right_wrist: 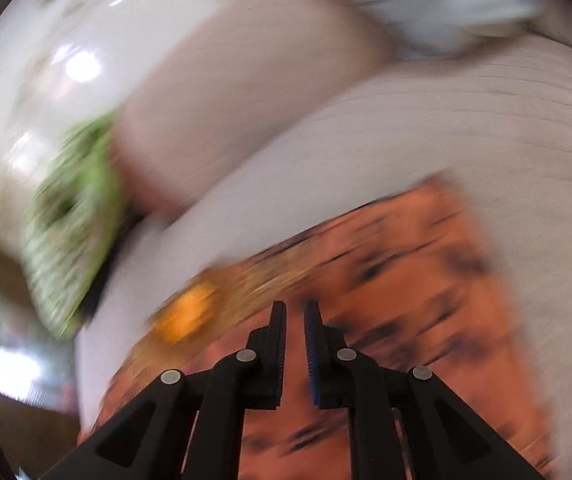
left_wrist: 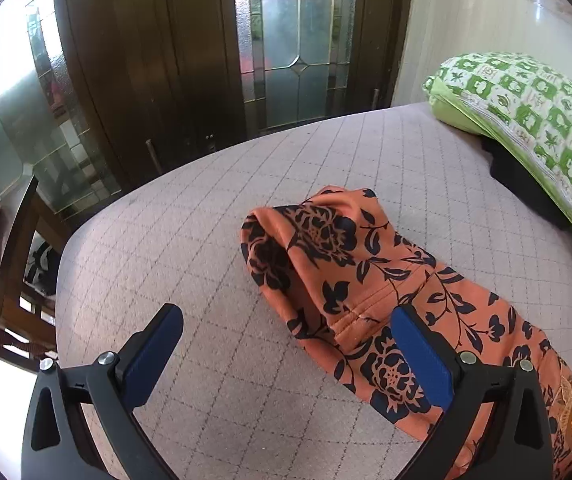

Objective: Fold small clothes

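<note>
Two tongs angle down over an orange garment with black flowers that lies on a pale quilted bed: the left tongs stand wide open and empty, one blue pad above the garment's near edge, while the right tongs are nearly shut over the blurred orange cloth, and I cannot tell if any fabric is pinched. Beyond the garment rests a green-and-white patterned pillow, and past the bed's far edge stands a dark wooden door with glass panels.

Ahead of me stand dark wooden doors with leaded frosted glass panes. A wooden chair sits left, and pale wall tiles shine at right.
</note>
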`<move>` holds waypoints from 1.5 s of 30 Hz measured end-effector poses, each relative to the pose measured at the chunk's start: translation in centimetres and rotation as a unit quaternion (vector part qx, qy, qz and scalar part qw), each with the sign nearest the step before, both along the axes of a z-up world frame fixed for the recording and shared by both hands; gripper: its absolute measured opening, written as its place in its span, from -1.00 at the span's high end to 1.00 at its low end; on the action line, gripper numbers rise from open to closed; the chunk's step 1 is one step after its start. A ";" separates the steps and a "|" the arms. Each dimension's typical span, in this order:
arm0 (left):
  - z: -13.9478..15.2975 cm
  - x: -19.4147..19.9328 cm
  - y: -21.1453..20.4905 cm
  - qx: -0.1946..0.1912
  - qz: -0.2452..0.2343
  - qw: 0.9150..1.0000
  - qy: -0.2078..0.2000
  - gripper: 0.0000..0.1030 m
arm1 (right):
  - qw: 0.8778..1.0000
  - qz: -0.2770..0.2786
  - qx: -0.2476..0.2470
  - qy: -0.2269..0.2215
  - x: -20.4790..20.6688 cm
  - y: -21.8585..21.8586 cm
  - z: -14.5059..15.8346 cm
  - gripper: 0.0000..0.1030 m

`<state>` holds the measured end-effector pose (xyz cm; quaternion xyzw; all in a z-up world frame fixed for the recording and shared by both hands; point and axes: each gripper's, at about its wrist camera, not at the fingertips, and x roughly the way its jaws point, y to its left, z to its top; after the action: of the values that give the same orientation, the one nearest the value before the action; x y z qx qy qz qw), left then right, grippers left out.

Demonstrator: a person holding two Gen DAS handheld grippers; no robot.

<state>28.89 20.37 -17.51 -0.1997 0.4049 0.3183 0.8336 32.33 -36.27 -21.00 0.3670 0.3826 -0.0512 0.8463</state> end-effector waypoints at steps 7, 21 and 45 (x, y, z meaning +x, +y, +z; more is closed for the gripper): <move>-2.3 0.3 3.6 -0.055 0.012 0.998 0.039 -1.00 | 0.982 0.189 0.029 0.009 2.7 16.0 -1.6 0.77; -4.4 -3.8 13.8 -0.154 0.131 0.979 0.016 -1.00 | 0.912 0.392 -0.111 -0.053 0.8 35.5 2.3 -0.38; -4.2 -2.9 12.5 -0.165 0.108 0.980 0.013 -1.00 | 0.936 0.321 0.138 -0.046 8.7 40.0 -1.0 0.83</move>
<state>26.00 32.82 -21.69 -0.3733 0.4384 0.3377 0.7446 41.07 3.72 -21.96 0.3402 0.4439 0.2937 0.7752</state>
